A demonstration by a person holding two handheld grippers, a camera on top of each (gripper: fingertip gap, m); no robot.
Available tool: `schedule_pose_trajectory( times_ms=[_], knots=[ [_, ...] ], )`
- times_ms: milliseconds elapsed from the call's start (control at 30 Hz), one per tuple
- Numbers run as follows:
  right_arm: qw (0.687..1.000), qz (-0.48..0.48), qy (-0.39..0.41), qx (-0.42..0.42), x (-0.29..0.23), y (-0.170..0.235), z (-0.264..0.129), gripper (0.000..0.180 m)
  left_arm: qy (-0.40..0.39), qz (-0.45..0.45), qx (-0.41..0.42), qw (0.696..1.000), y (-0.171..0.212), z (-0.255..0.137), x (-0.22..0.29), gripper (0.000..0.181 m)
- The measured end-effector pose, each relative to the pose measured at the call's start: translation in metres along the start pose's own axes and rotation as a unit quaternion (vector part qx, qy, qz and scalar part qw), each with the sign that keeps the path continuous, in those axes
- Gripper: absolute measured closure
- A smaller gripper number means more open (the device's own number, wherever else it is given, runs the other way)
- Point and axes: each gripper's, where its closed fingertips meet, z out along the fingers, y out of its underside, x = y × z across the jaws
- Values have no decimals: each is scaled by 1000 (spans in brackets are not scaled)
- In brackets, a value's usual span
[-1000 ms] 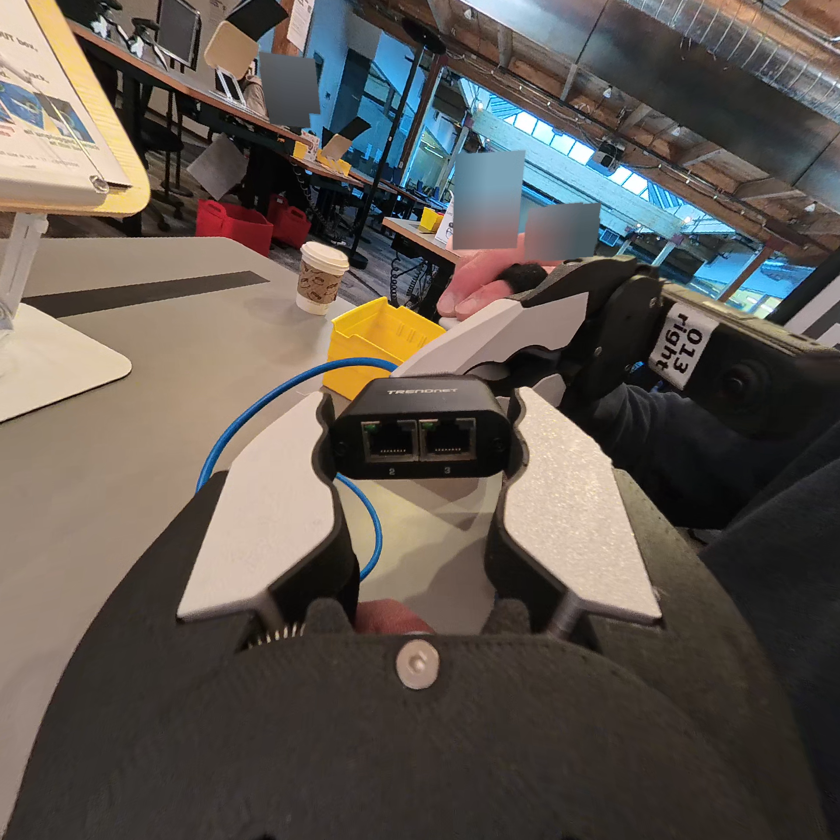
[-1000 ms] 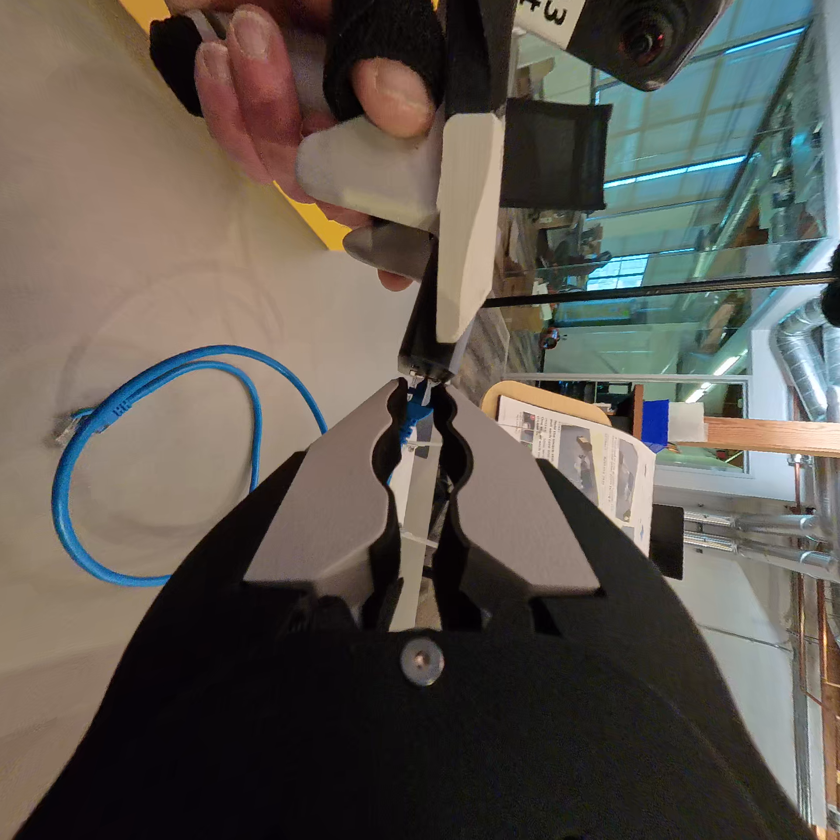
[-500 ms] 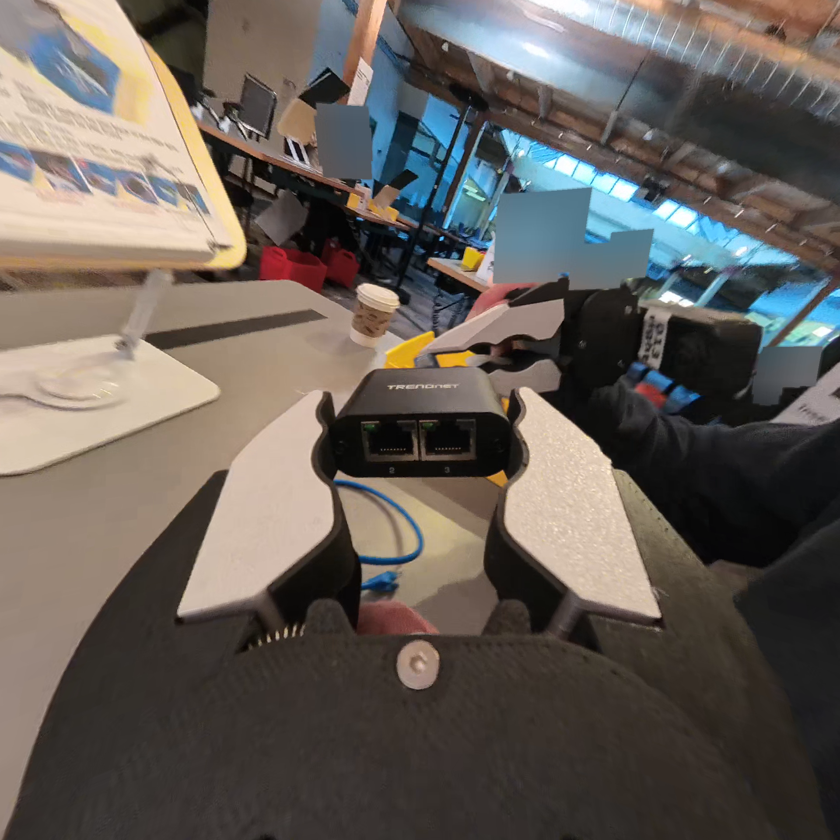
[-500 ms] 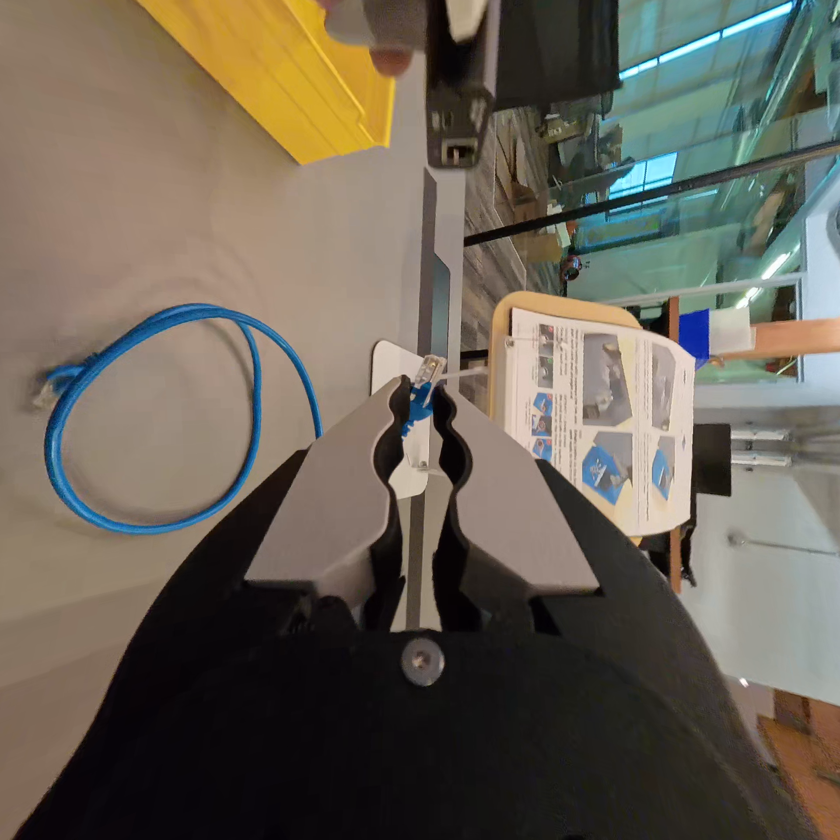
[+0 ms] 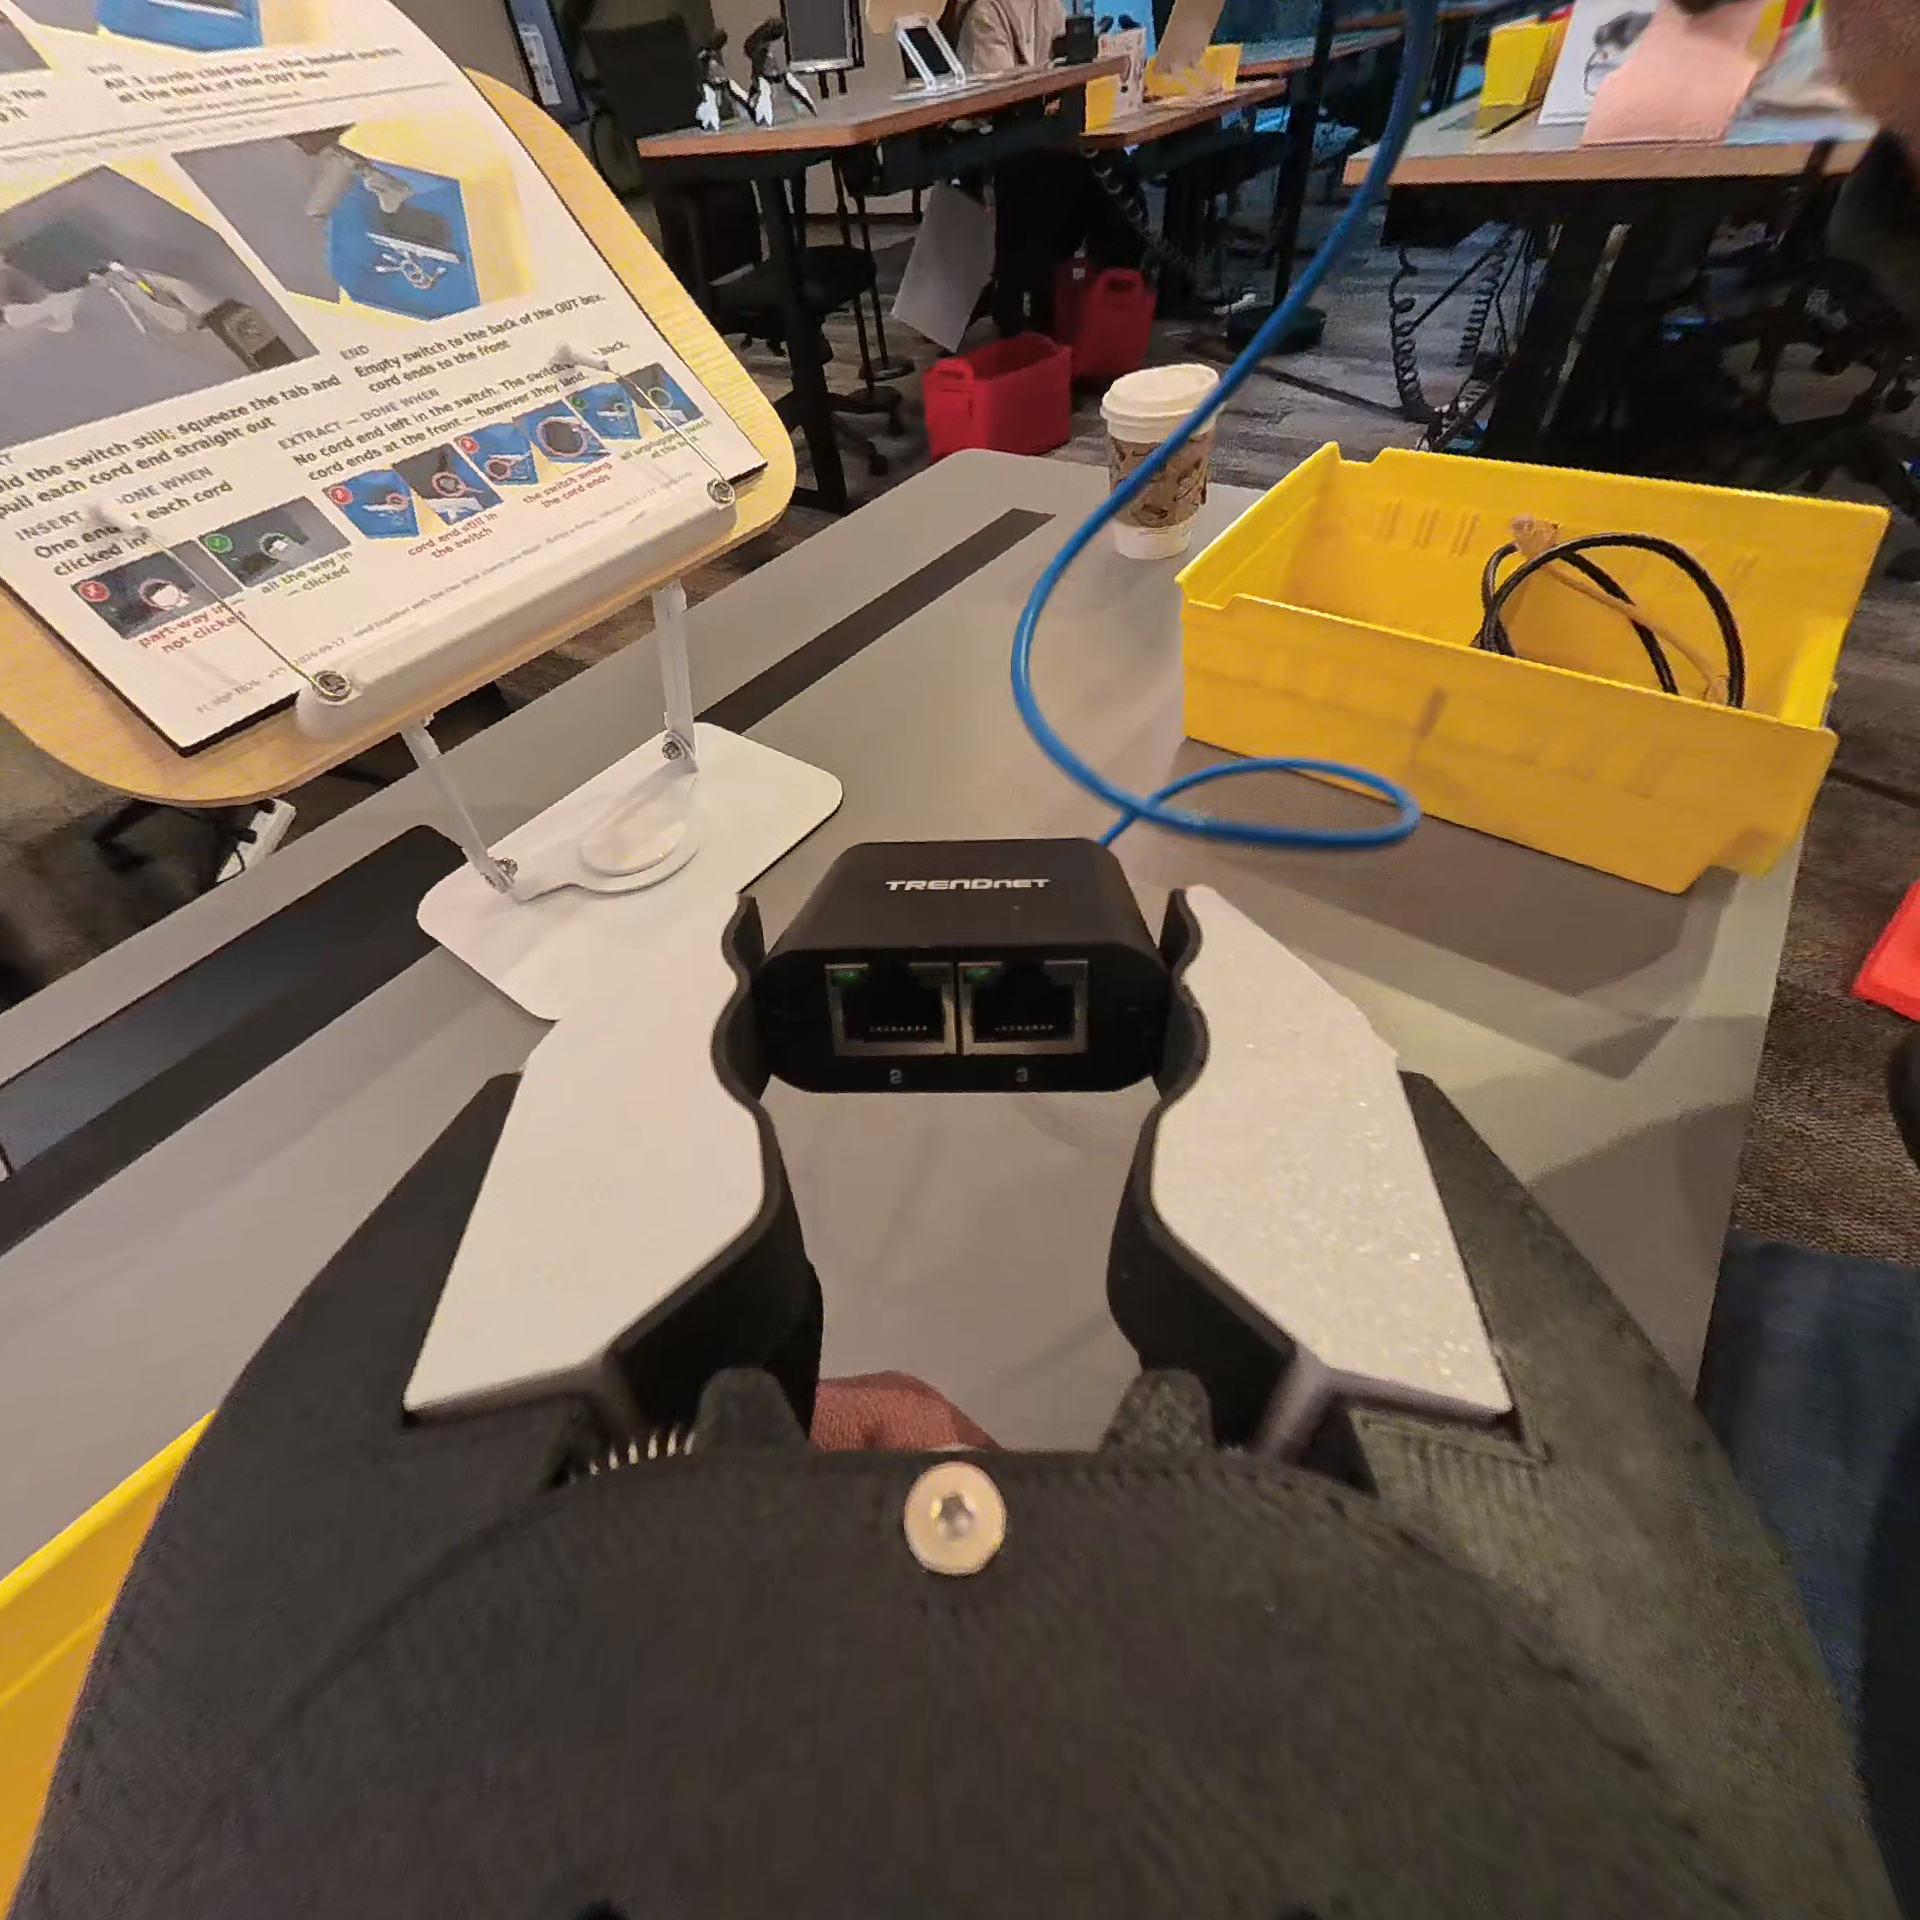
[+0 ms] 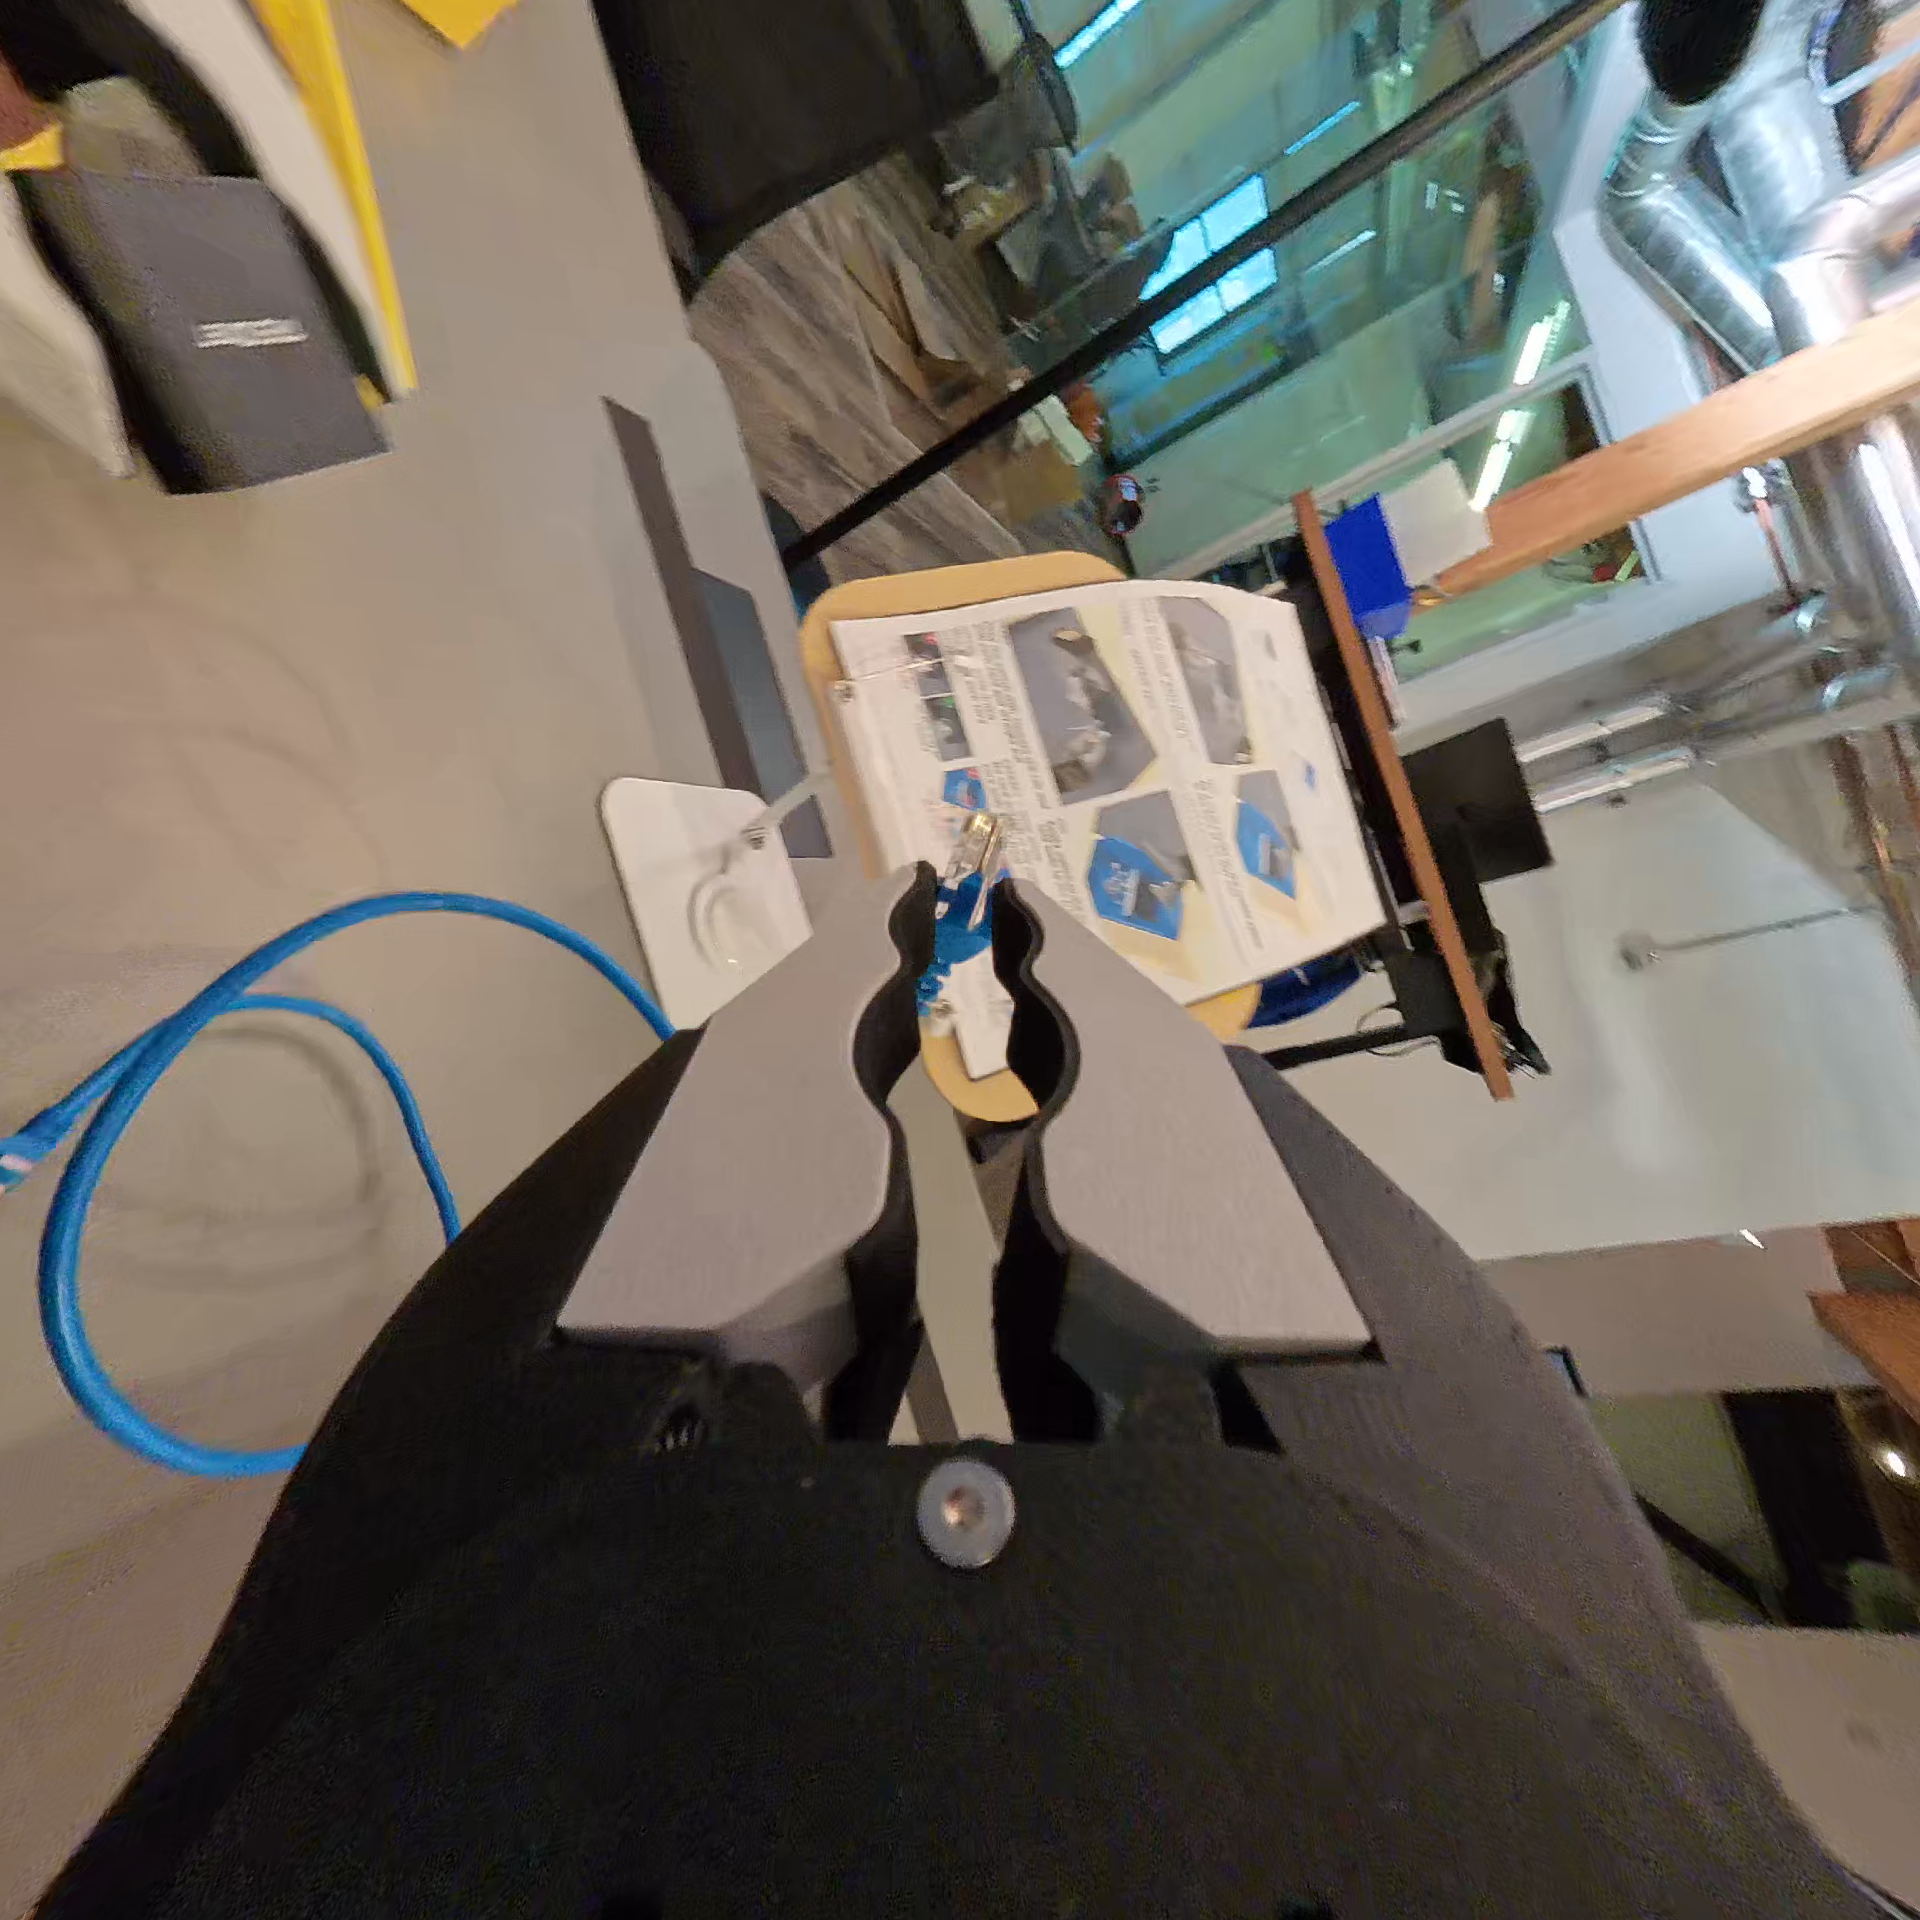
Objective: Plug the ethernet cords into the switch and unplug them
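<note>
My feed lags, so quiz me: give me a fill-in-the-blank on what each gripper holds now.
1. The left gripper is shut on the black ____.
2. The right gripper pinches the plug of the ____ cord.
3. Both ports facing the left camera are ____.
4. The black cord lies in the ____ bin.

Missing words: switch; blue; empty; yellow

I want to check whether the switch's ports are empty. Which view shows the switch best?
The left wrist view. There the switch sits between the left gripper's fingers with its two front ports facing the camera, sharp and both empty. The right wrist view shows only a blurred dark side of it at the upper left, ports hidden.
</note>
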Motion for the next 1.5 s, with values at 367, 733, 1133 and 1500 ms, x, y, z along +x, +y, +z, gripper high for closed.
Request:
schedule_pose_trajectory(
  times_ms=[367,733,1133,1500],
  knots=[
    [986,58,152,-47,156,7,-111,170,0,-22,-11,1000,14,-1,-8,108],
    [941,84,177,-275,100,131,-179,170,15,-30,-33,999,30,9,-1,108],
    [889,285,17,-359,-92,266,-157,169,15,-35,-41,998,37,11,4,108],
    [801,403,-181,-404,-221,300,-150,174,19,-26,-50,998,43,14,12,108]
  ],
)
